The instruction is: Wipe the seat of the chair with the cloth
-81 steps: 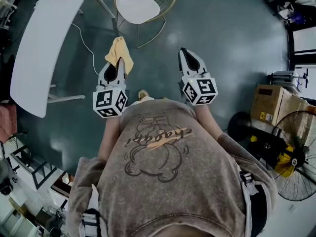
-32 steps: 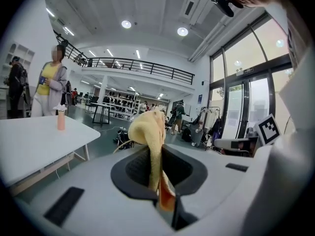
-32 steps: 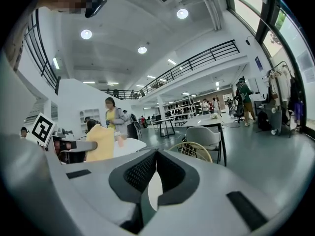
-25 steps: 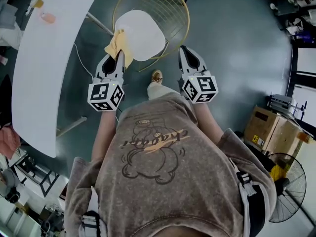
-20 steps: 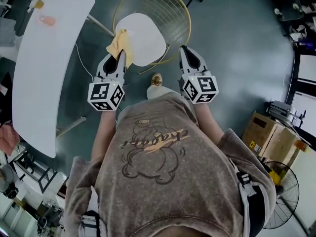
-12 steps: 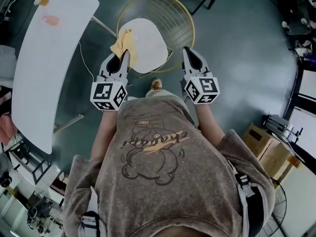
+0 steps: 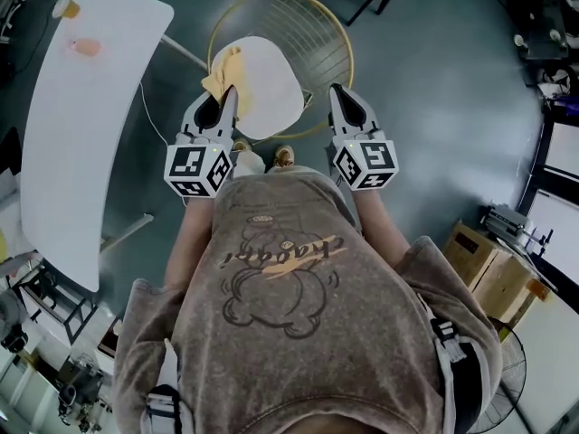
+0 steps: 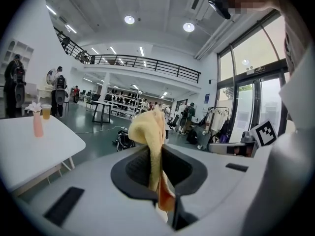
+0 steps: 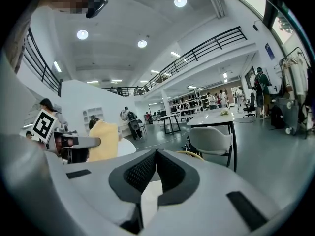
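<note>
Our left claw point(image 7: 226, 99) pinches the yellow cloth point(image 7: 224, 67) over the left edge of the chair seat point(image 7: 271, 93), which stretches ahead and rightward. Our right claw point(image 7: 336, 94) is closed and empty, beside the seat's right edge.

I read no words or numbers: the sweatshirt print point(image 7: 282, 253) is illegible script; the marker cubes point(image 7: 366, 163) carry patterns only.
</note>
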The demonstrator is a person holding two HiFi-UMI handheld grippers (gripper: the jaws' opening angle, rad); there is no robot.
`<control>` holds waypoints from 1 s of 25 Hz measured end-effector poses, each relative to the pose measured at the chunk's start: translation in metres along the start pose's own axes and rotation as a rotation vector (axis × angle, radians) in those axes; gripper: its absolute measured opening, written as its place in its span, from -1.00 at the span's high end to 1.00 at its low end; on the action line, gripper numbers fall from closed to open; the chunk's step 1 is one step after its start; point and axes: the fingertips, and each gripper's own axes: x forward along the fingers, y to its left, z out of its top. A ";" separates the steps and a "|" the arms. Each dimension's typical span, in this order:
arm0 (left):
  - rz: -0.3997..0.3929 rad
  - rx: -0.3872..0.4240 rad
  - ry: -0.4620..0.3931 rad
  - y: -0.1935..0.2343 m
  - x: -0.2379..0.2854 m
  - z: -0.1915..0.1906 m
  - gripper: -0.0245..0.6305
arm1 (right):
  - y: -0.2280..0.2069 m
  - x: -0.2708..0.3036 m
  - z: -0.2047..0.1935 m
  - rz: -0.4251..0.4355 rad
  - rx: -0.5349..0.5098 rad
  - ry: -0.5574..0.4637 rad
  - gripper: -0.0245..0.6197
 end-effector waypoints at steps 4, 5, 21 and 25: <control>-0.045 0.003 0.028 0.007 0.014 0.003 0.78 | -0.001 0.009 0.002 -0.042 0.019 0.000 0.84; -0.056 0.006 0.031 0.008 0.017 0.004 0.78 | -0.003 0.011 0.001 -0.052 0.022 -0.001 0.84; -0.194 -0.008 0.125 0.049 0.083 -0.040 0.78 | -0.021 0.044 -0.047 -0.186 0.032 0.028 0.84; -0.233 -0.003 0.157 0.039 0.087 -0.054 0.78 | -0.022 0.036 -0.051 -0.206 0.033 0.013 0.84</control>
